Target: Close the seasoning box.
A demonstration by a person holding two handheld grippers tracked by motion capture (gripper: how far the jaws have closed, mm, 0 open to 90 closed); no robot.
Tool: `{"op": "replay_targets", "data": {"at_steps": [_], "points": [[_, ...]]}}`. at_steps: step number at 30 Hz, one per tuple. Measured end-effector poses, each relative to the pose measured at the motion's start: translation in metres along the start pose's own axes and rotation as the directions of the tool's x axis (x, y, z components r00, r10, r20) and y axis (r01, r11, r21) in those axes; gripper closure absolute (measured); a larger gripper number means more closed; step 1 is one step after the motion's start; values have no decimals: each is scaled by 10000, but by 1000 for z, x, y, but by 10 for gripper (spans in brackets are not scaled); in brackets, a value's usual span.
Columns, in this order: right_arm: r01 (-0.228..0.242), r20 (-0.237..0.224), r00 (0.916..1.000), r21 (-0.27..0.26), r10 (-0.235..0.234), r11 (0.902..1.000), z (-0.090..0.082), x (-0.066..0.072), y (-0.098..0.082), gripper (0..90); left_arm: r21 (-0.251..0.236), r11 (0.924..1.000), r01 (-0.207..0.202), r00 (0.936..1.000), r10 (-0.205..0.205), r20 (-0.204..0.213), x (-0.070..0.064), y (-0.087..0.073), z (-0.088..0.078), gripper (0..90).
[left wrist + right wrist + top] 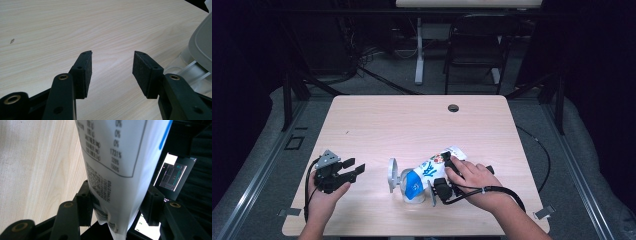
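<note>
Two tongs, one bag, low middle of the table pic.
R gripper (pixel 451 176) has its jaws wide round the white bag (pixel 432 169) & seems to pinch its end; the bag leans on a grey stand (pixel 393 175). L gripper (pixel 349 170) waits wide open w/ nothing in it, lower left. Best to keep the squeeze soft & lift slow. R gripper view shows the bag's (pixel 117 157) small print; the high view can't.

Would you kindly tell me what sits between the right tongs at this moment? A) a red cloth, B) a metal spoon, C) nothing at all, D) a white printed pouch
D: in the right gripper view, the right tongs straddle the white printed pouch, with its label text running between the pads.
</note>
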State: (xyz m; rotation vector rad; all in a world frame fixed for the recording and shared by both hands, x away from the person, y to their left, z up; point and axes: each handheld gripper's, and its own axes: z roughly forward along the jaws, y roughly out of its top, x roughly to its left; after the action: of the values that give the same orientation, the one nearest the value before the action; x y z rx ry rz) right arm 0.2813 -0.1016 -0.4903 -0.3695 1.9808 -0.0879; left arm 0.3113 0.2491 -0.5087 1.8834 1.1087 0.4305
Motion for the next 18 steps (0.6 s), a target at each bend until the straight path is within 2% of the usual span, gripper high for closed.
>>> {"op": "replay_targets", "data": {"at_steps": [18], "points": [[48,12,10000,-49,-48,10000,0,0,0,516,-4,10000,-24,10000,24,0,0,0,0,505]]}}
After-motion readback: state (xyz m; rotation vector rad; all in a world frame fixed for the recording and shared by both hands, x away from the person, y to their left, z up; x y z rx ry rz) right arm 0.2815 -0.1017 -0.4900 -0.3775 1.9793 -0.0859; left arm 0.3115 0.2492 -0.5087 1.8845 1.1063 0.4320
